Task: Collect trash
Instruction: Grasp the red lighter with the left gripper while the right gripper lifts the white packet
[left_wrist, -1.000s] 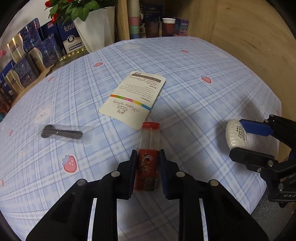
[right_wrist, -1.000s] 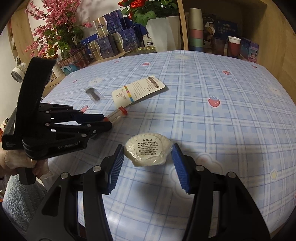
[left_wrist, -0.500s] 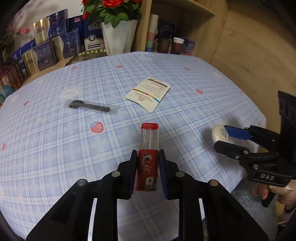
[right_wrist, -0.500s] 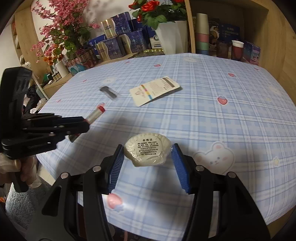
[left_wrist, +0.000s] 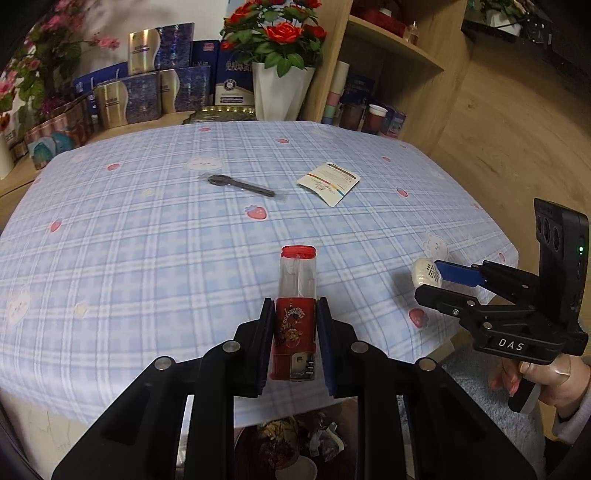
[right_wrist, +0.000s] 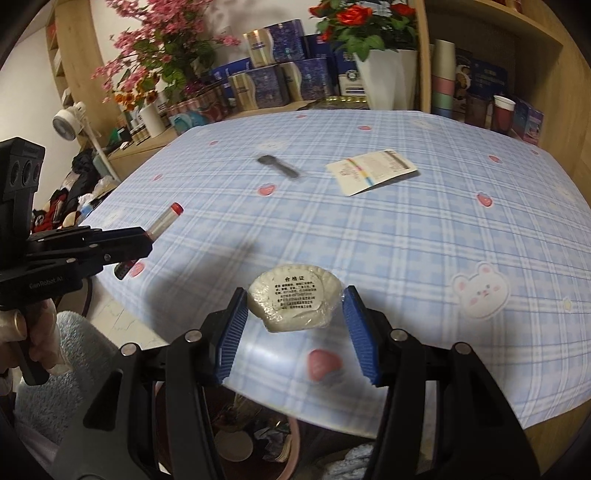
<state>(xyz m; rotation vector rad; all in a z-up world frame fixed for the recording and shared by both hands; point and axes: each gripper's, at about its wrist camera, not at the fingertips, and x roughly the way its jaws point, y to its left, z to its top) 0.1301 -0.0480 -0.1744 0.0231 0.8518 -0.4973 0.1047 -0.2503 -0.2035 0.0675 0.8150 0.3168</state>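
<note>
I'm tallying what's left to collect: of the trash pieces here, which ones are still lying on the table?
The wrapped black spoon and the white card packet; the red-capped tube and white round packet are in grippers.

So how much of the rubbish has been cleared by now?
Done: a bin below the table edge already holds scraps. In hand: the left gripper grips a red-capped tube, and the right gripper grips a wrapped white bun, both near the bin. Left on the tablecloth: a wrapped black spoon and a paper packet.
</note>
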